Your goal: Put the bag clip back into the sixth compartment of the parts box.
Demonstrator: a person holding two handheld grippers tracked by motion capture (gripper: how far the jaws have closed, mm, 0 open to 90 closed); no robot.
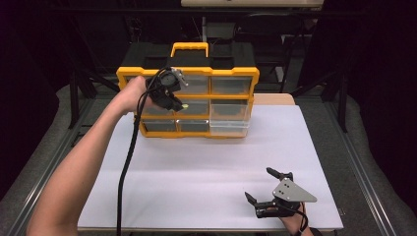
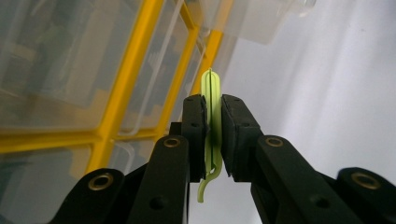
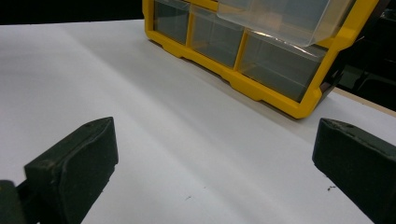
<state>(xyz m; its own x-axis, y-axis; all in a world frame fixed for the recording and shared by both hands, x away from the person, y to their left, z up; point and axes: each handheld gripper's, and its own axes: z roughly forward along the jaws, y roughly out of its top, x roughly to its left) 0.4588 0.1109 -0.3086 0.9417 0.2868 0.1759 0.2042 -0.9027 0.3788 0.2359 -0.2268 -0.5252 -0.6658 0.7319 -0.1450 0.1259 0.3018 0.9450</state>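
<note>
At the far left, the left gripper (image 1: pixel 173 96) hangs in front of the yellow organizer (image 1: pixel 231 72), level with its middle row of clear drawers; its jaws are pressed narrow on a small yellow-green clip (image 2: pixel 211 122), held by its flat middle with the rounded tip standing clear above the pads and a thin curled tail hanging below; the clip looks like thin, light plastic, somewhat springy and smooth, so I judge it needs only gentle pressure and is best kept gripped across its broad faces, since a hold at the tail would let it twist or flick out; further right on the organizer, the lower right drawer (image 1: pixel 229 125) stands pulled out toward the near side, and seems the likely place for so small a part; at the near right, the right gripper (image 1: pixel 268 187) rests low over the white table (image 1: pixel 196 162), its jaws spread wide and holding nothing.
</note>
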